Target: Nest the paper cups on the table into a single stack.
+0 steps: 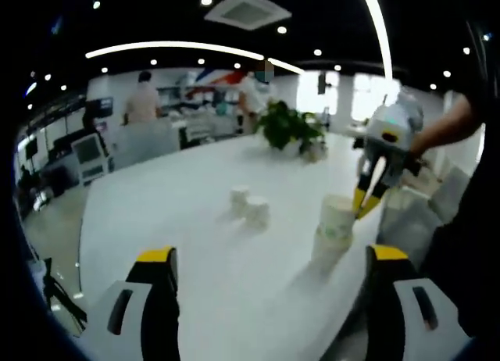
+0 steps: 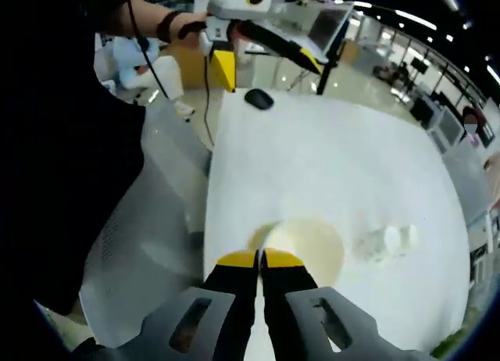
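A stack of white paper cups [image 1: 334, 230] stands near the right edge of the white table [image 1: 195, 220]. My right gripper [image 1: 365, 205] comes in from the right, its yellow tips at the stack's top rim. In the right gripper view I look down into the top cup [image 2: 308, 244], and my right gripper [image 2: 260, 259] is shut on its near rim. Two single cups [image 1: 239, 197] [image 1: 257, 212] sit upside down side by side further left, and the pair [image 2: 394, 237] also lies right of the stack. My left gripper [image 1: 272, 255] is open above the table; its jaws stand wide apart [image 2: 268, 66].
A potted plant [image 1: 287, 126] stands at the table's far end. A black mouse [image 2: 258, 98] lies near one table end. A chair [image 2: 148, 72] and the person's dark clothing [image 2: 70, 142] are beside the table edge. People stand at the back of the room.
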### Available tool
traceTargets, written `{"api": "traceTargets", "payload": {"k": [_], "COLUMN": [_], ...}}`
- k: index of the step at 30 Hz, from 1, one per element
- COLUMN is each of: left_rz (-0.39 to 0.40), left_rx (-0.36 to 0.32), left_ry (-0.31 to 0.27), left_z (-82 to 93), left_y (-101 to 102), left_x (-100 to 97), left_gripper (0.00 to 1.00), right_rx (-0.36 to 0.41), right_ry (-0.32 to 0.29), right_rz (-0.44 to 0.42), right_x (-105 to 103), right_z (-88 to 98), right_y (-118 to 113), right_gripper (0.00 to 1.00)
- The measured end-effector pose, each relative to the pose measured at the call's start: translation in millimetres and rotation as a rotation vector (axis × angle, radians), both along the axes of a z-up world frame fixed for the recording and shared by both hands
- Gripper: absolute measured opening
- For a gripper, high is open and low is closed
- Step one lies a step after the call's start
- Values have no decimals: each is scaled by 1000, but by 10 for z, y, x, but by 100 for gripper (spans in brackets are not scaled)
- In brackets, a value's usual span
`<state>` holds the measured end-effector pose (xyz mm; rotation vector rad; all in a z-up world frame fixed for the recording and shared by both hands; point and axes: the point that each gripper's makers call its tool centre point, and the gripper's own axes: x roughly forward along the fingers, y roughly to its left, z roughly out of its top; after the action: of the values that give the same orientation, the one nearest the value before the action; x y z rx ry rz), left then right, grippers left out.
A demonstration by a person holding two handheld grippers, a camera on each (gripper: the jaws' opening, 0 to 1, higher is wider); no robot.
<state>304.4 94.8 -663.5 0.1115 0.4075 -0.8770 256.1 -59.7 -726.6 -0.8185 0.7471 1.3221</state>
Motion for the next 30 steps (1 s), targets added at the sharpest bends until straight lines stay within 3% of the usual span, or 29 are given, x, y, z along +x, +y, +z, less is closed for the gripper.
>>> {"api": "traceTargets", "payload": {"k": [17,30], "left_rz": [-9,-10], "left_rx": [-9,-25], "left_ry": [45,63], "left_z": [-190,-229], "left_y": [-74,-90], "left_x": [-174,-234], "left_gripper": [98,95], "right_rx": [-79,-59], "right_ry": [28,79], "right_rz": [47,53], "right_x": [-8,-64], "right_z": [-274,-372], "right_y": [35,48], "right_gripper": [0,1]}}
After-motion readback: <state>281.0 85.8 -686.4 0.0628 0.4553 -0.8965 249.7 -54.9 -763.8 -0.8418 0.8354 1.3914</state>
